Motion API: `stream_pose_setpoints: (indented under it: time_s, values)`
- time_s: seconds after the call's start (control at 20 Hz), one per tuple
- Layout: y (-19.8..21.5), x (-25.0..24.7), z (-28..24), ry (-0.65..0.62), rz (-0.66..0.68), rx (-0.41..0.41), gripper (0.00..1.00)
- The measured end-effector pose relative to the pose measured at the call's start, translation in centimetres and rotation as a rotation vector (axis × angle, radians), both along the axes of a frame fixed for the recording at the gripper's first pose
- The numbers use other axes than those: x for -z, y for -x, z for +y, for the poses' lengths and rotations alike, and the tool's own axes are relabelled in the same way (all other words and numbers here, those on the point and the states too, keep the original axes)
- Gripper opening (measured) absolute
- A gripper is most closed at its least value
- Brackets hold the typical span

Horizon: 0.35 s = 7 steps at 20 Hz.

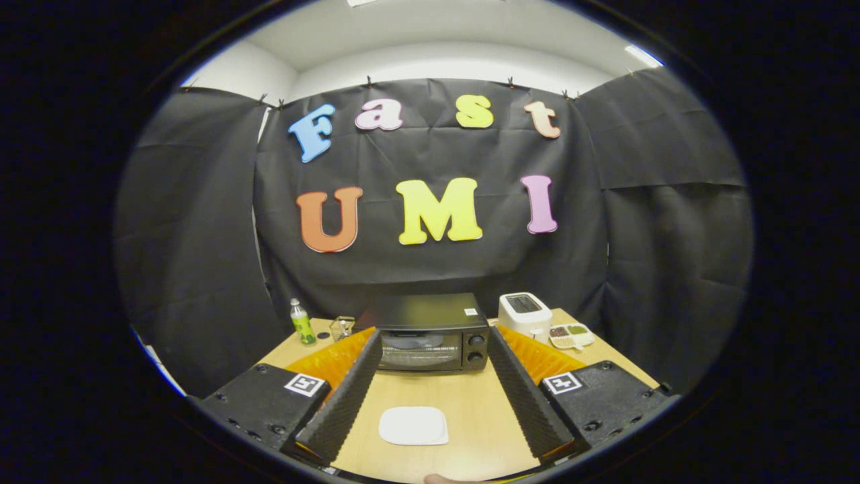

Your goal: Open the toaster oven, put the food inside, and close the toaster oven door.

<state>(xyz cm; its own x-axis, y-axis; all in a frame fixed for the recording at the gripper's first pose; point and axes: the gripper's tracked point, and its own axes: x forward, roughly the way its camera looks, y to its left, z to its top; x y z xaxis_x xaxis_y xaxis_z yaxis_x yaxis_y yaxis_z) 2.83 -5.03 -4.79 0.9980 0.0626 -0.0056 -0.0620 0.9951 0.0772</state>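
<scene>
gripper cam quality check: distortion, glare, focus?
Gripper view: strong fisheye bending, the table edges and the cloth curve outward; lighting even, with soft shadows; faint reflection on the toaster oven door glass, contents hard to read; white plate bright but not blown out; centre sharp, the open gripper slightly soft at its near ends; small items by the white toaster too small to resolve.

The gripper hangs above the wooden counter, its jaws spread wide and gripping nothing; between them, near, lies a white plate, bare of food; beyond the plate, at the far side, stands the black toaster oven, its glass door closed, two knobs on its right; left of it a green bottle and a small glass; right of it a white toaster and a divided dish near it.
</scene>
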Motion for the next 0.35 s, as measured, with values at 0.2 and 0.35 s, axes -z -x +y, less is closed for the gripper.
stream_pose_setpoints:
  time_s: [0.2, 0.35]
  values:
    - [0.7, -0.4, -0.8, 0.015, -0.012, -0.001, 1.0]
    - [1.2, -1.0, -0.3, 0.032, -0.027, -0.001, 1.0]
